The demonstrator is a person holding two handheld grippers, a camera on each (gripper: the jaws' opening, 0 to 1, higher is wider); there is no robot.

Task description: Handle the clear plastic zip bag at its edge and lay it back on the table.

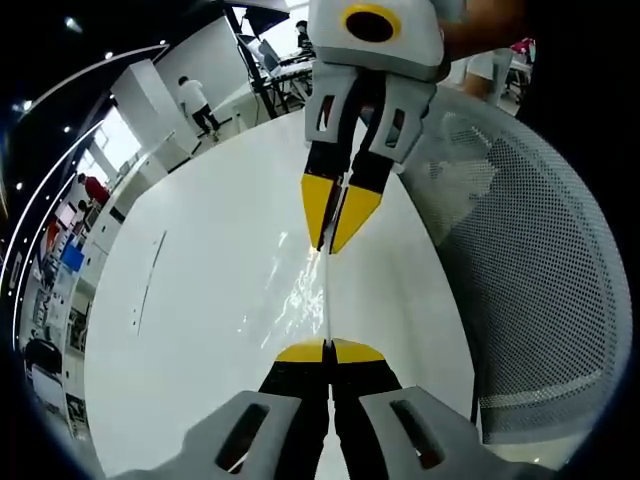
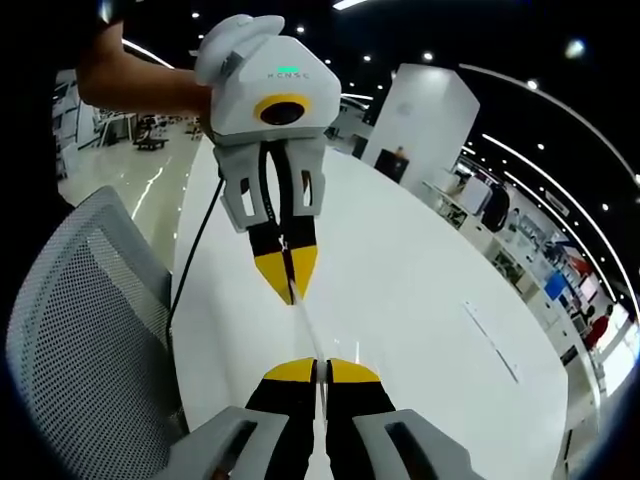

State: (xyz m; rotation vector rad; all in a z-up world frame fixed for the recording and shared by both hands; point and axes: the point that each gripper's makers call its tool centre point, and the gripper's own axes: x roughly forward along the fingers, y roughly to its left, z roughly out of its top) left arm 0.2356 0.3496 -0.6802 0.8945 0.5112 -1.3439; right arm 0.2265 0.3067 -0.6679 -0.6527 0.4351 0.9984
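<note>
Left gripper view: left gripper (image 1: 328,352) rises from the bottom, its yellow-tipped fingers (image 1: 300,352) pressed together on the near edge of the clear plastic zip bag (image 1: 300,290). The bag runs away from those tips as a thin, glinting sheet held above the white bench (image 1: 200,300), stretched toward the right gripper (image 1: 335,240), which comes in from the top. The right gripper's fingers (image 1: 317,205) converge to a narrow point and pinch the far edge of the bag; only a slim gap shows higher up between them.

Right gripper view: same arrangement from the opposite end. Right gripper (image 2: 320,370) at the bottom, fingers (image 2: 290,371) closed with the bag's edge (image 2: 310,340) caught between them as a thin bright line. The left gripper (image 2: 290,290) hangs from above, held by a person's hand (image 2: 150,90), its yellow fingers (image 2: 272,272) nipped together on the other end of the bag.

Bag is taut between the two grippers, seen nearly edge-on, so its contents cannot be told. Whether any part of it touches the bench cannot be told.

A grey mesh chair (image 1: 530,280) stands beside the bench edge.
</note>
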